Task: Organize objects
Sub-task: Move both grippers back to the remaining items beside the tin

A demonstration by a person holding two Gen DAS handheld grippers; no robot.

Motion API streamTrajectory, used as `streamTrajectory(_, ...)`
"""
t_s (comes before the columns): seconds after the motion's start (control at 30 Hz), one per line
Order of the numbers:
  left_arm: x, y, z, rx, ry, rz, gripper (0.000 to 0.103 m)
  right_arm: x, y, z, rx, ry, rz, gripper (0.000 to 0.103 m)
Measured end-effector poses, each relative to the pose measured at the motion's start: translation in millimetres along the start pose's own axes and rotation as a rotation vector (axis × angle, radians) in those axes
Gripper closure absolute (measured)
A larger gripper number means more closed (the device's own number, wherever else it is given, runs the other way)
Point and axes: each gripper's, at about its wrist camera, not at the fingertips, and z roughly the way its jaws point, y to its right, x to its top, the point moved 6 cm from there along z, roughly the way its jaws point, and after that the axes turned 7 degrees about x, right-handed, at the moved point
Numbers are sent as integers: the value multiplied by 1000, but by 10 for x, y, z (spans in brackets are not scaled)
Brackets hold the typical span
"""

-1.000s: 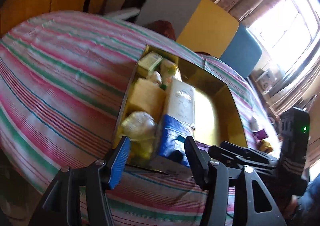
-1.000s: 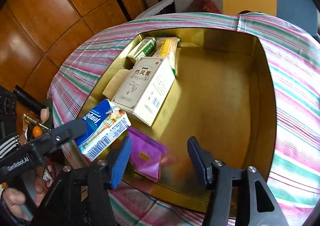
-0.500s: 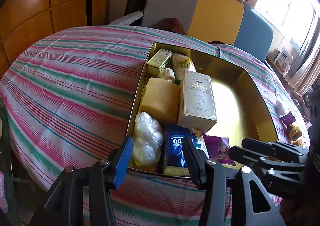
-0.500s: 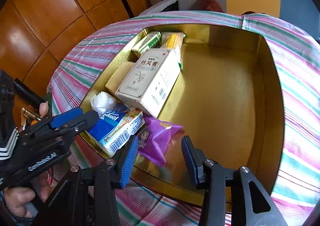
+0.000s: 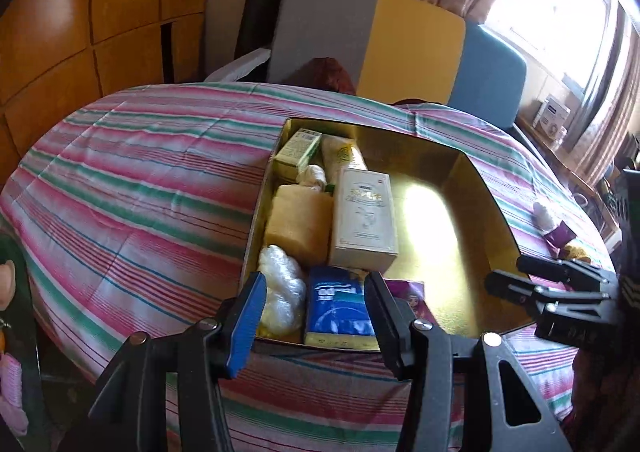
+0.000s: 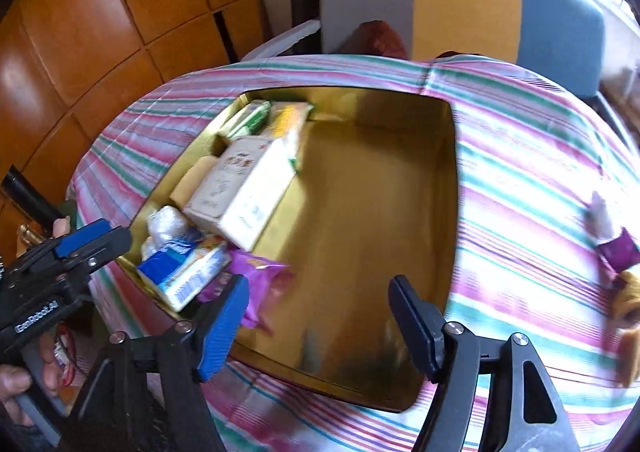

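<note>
Right wrist view: my right tongs (image 6: 320, 316) gape wide, holding nothing, and have pulled back from the purple packet (image 6: 256, 276) lying in the gold box (image 6: 400, 188). My left tongs (image 5: 316, 316), also open and empty, read "GenRobot.AI" on the body. Blue tissue pack (image 5: 340, 308) beside them. Striped cloth on the table (image 5: 140, 180); wood panelling (image 6: 100, 32) behind.

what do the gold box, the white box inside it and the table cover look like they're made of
Gold box: likely card or thin board lined with shiny metallic gold; its floor throws back a bright glare, and metal can't be ruled out.
White box: printed cardboard, matte, with crisp folded edges.
Table cover: woven cloth, striped pink, green and white, with soft creases draping over the edge.
</note>
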Motion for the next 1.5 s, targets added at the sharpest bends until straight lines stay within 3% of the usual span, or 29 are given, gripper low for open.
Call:
streamTrajectory(0.47,-33,486,-22,-68,-20,111,52,83,1191,-368,-186,29,152,22)
streamTrajectory(0.77,-19,714,-6,-141,-59,129,52,157,2426,-684,-369,84,341,22)
streamTrajectory(0.97,78,989,-62,-204,-60,157,52,147,3282,-895,-451,162,539,22)
streamTrajectory(1.13,201,1312,-22,-251,-92,172,52,-117,3749,-953,-429,207,697,21)
streamTrajectory(1.27,303,1642,74,-303,-132,169,52,-313,3919,-889,-332,209,855,22)
streamTrajectory(1.33,343,1807,129,-342,-158,164,52,-264,3897,-919,-308,236,855,21)
streamTrajectory(1.5,457,2243,317,-405,-221,155,54,-152,3704,-691,-205,158,790,20)
